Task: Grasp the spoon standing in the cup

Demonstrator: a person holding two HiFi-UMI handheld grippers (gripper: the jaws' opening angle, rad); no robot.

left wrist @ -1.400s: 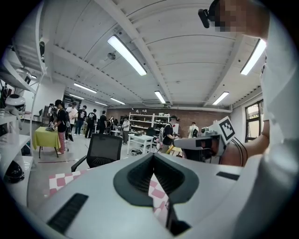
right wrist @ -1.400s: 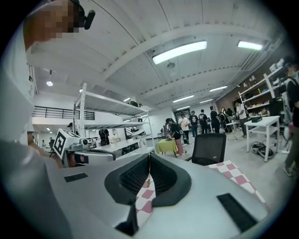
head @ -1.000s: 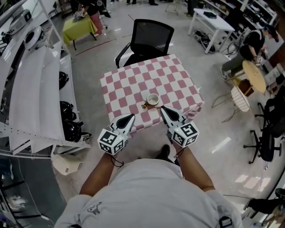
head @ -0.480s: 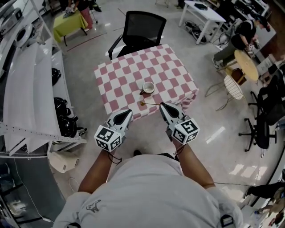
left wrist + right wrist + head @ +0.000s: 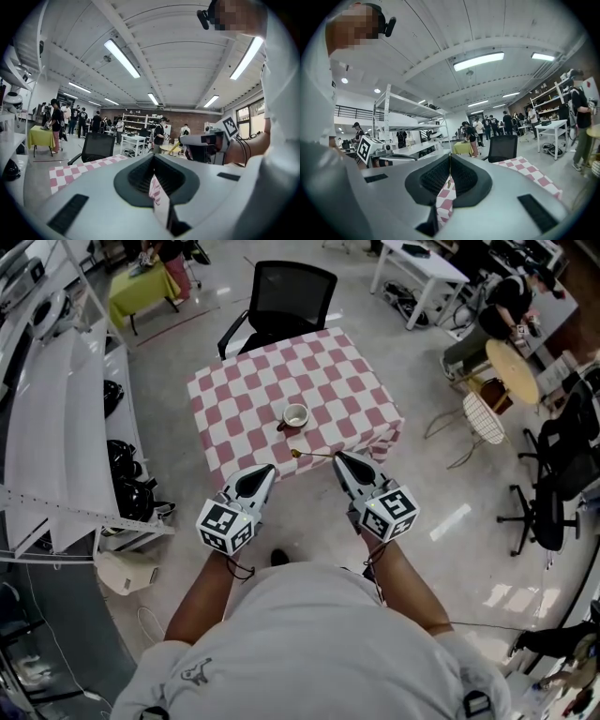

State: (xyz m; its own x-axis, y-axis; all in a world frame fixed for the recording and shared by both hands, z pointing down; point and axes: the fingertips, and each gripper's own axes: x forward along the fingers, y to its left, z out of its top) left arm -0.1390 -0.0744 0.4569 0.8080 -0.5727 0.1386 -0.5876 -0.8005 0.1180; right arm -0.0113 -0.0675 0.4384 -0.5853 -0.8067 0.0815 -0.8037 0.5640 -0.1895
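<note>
In the head view a white cup (image 5: 295, 414) stands on the pink-and-white checked table (image 5: 328, 381), with a small brown piece at its near-left side. The spoon (image 5: 309, 455) is out of the cup. It lies level in the air over the table's near edge, its golden bowl pointing left. My right gripper (image 5: 337, 458) is shut on the end of its thin handle. In the right gripper view the spoon (image 5: 448, 182) shows as a thin line between the closed jaws. My left gripper (image 5: 268, 470) is shut and holds nothing, level with the right one, short of the table.
A black office chair (image 5: 286, 294) stands at the table's far side. White shelving (image 5: 56, 427) runs along the left. To the right are a wire chair (image 5: 480, 418), a round table (image 5: 514, 371) and black chairs (image 5: 553, 493). Several people stand in the background.
Both grippers have drawn back from the cup toward the table's near edge. The spoon, unseen a second ago, now sticks out left of the right gripper's tips.
</note>
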